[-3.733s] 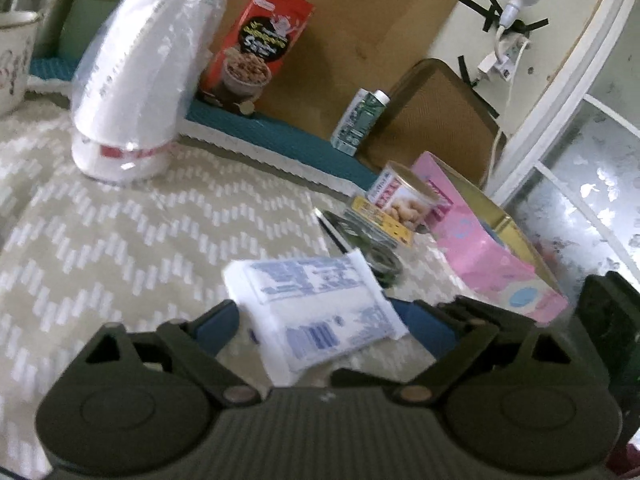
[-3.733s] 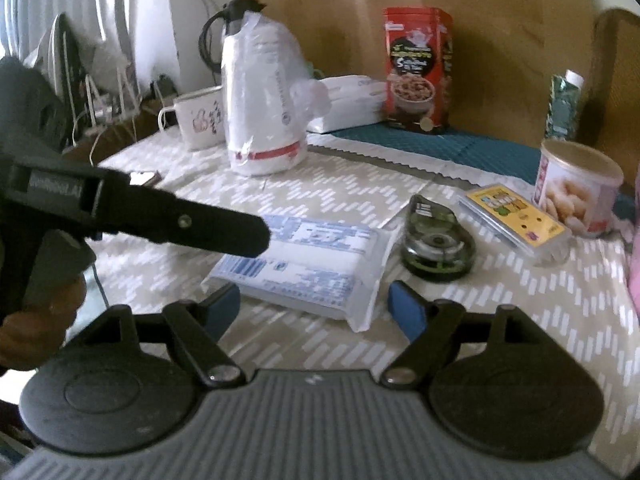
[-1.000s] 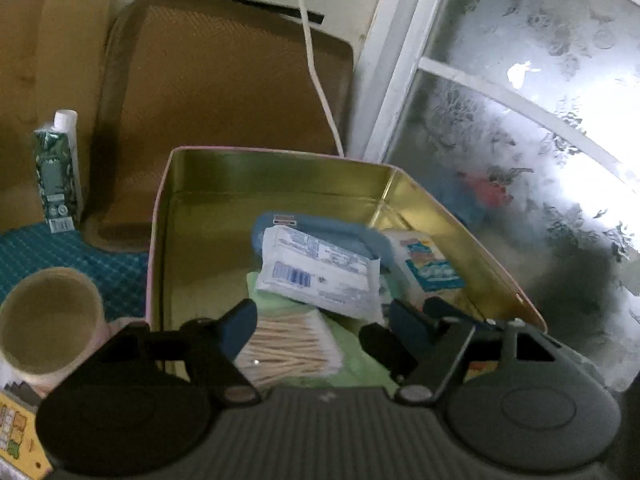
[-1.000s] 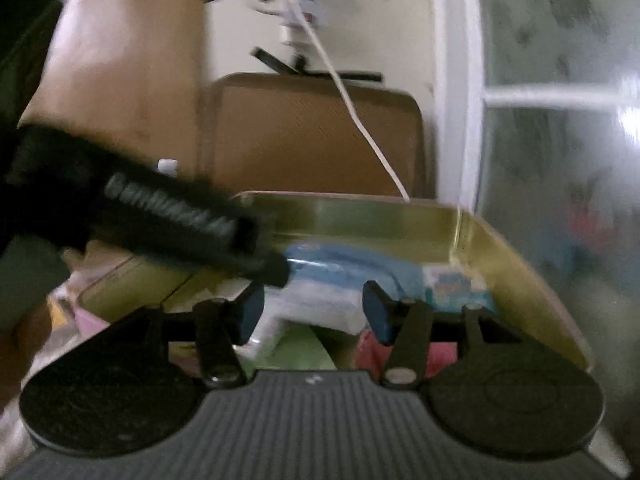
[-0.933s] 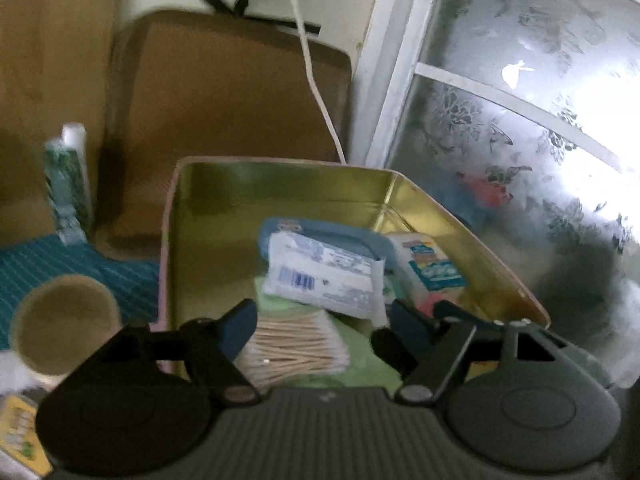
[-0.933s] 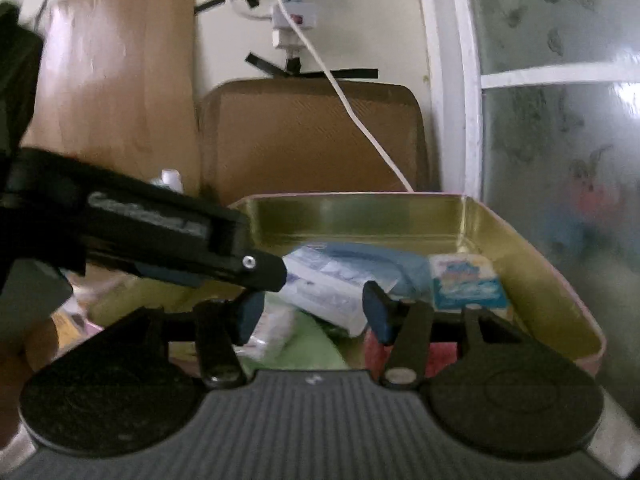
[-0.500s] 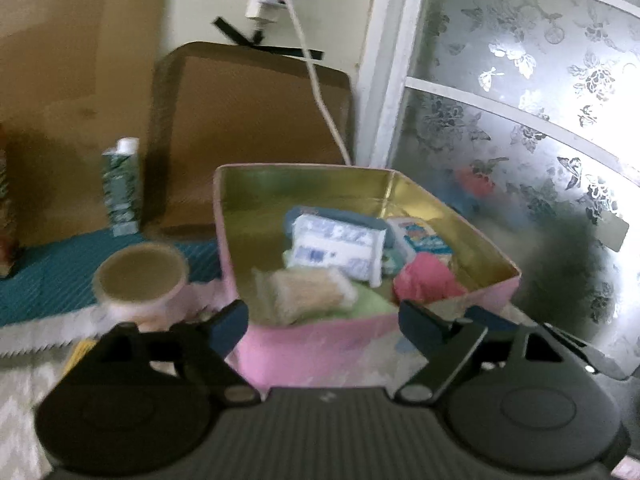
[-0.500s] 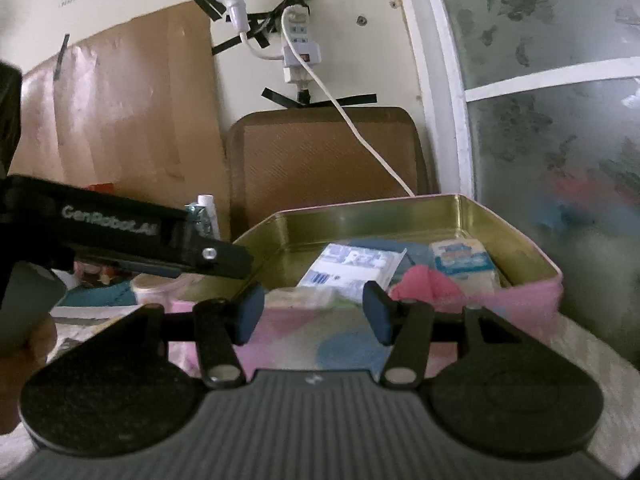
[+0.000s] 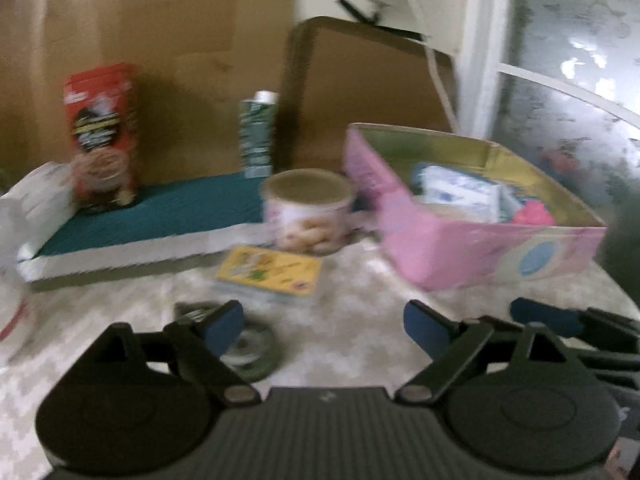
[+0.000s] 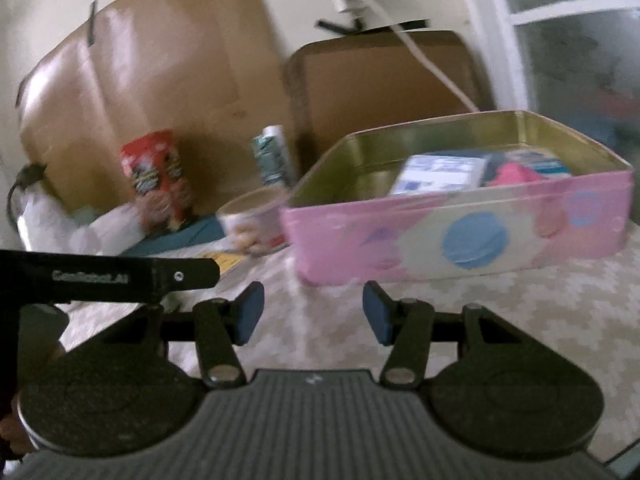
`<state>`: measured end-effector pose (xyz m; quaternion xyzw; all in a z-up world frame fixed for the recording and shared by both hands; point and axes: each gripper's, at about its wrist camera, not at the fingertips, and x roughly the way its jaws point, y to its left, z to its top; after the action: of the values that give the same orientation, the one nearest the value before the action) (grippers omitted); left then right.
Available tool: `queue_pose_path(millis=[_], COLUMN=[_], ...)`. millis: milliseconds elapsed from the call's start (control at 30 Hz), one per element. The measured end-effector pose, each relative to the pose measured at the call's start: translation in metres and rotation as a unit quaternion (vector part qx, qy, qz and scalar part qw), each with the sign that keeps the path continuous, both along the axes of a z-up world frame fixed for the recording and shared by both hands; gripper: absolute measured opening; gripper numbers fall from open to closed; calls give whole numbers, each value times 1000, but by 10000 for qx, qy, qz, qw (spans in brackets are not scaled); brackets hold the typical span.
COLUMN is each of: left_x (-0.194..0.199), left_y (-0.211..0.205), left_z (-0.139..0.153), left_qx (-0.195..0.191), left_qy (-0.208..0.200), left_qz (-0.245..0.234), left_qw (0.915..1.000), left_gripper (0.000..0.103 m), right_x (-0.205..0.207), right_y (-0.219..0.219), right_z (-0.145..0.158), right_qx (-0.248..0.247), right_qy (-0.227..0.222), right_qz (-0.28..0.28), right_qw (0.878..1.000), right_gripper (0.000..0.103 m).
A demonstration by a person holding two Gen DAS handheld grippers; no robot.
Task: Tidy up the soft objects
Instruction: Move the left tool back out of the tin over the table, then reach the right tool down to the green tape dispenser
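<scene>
A pink tin box point(image 9: 472, 240) with a gold inside stands at the right of the table; it also shows in the right wrist view point(image 10: 460, 236). In it lie a white and blue tissue pack point(image 9: 460, 194) point(image 10: 438, 174) and a pink soft item point(image 9: 532, 216) point(image 10: 510, 174). My left gripper point(image 9: 324, 320) is open and empty, low over the table in front of the box. My right gripper point(image 10: 312, 310) is open and empty, just before the box's front wall. The left gripper's arm point(image 10: 108, 276) crosses the right wrist view.
A round snack can point(image 9: 308, 212), a yellow flat box point(image 9: 268, 272) and a dark round tape dispenser point(image 9: 248, 350) lie near the left gripper. A red cereal box point(image 9: 102, 136) and a green carton point(image 9: 258, 136) stand at the back on a teal mat point(image 9: 160, 212).
The tissue pack went from the table into the pink box. Both grippers have pulled back from above the box and swung left, down near the table.
</scene>
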<state>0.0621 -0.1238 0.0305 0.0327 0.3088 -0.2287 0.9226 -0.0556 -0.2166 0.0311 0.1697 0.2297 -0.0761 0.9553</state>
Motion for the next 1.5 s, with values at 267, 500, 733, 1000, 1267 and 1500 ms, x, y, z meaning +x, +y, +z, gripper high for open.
queue_pose_path(millis=[267,500,733,1000,1267,1500], left_x=[6,14,27,33,32,32], left_y=[49,77,102,113,121,131], left_z=[-15,-25,-33,-36,-35,-34], left_qx=[120,240,238,-52,-373,-701], left_qy=[3,-6,74,255,284,294], left_qz=[579,955,1320,1351,1330,1405], left_qw=[9983,9951,9909,9905,9900,9872], left_gripper=[93,94,96,101,102,102], right_x=[20,33,45,54,68,87], right_y=[38,60,73,75,78,78], right_z=[-2,-8,-12,-15,-14,-15], right_qx=[-98,-178,-258,-246,-330,-352], right_qy=[177,373,541,691,716,705], right_qz=[502,830,977,1003,1038,1029], right_qw=[9985,9957,9934,9923,9915,9916], right_gripper=[57,58,60,66,69,71])
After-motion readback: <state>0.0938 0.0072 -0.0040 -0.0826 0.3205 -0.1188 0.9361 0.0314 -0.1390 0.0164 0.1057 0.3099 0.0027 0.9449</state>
